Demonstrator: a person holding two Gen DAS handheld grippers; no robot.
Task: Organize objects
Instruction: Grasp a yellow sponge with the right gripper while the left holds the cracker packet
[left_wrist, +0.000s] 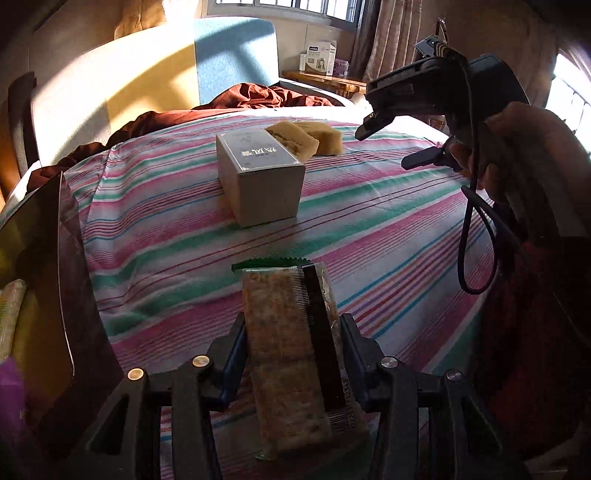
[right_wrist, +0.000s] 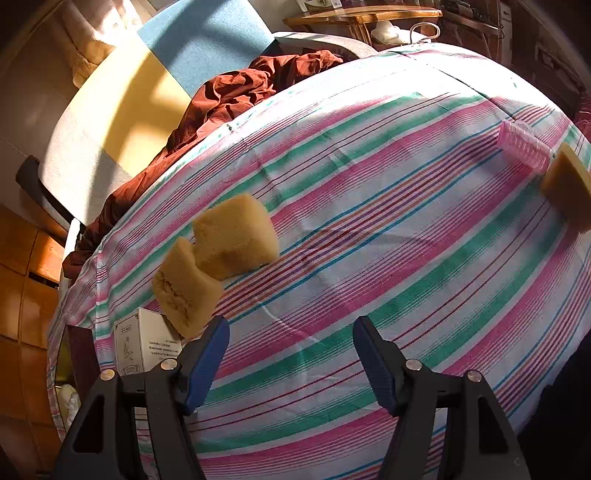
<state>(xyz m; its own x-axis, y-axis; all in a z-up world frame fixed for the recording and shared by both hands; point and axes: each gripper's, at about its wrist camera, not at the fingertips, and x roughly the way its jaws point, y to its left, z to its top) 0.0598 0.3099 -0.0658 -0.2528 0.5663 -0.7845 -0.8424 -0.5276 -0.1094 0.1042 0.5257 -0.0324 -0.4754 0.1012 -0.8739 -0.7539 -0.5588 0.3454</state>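
Observation:
My left gripper (left_wrist: 293, 328) is shut on a long wrapped snack bar (left_wrist: 288, 354) and holds it above the striped bed sheet (left_wrist: 369, 229). A grey box (left_wrist: 260, 177) stands ahead of it, with two tan sponges (left_wrist: 303, 138) behind. My right gripper (right_wrist: 291, 332) is open and empty above the sheet; it shows in the left wrist view (left_wrist: 388, 144) at the right. The two sponges (right_wrist: 221, 254) lie left of it beside the box (right_wrist: 142, 347). A pink hair roller (right_wrist: 524, 146) and a third sponge (right_wrist: 570, 188) lie at the far right.
A dark open container (left_wrist: 48, 280) with wrapped items stands at the left edge of the bed. A dark red blanket (left_wrist: 236, 103) is bunched at the far side before a blue-and-cream headboard (left_wrist: 147, 74). A wooden side table (left_wrist: 325, 79) with boxes stands beyond.

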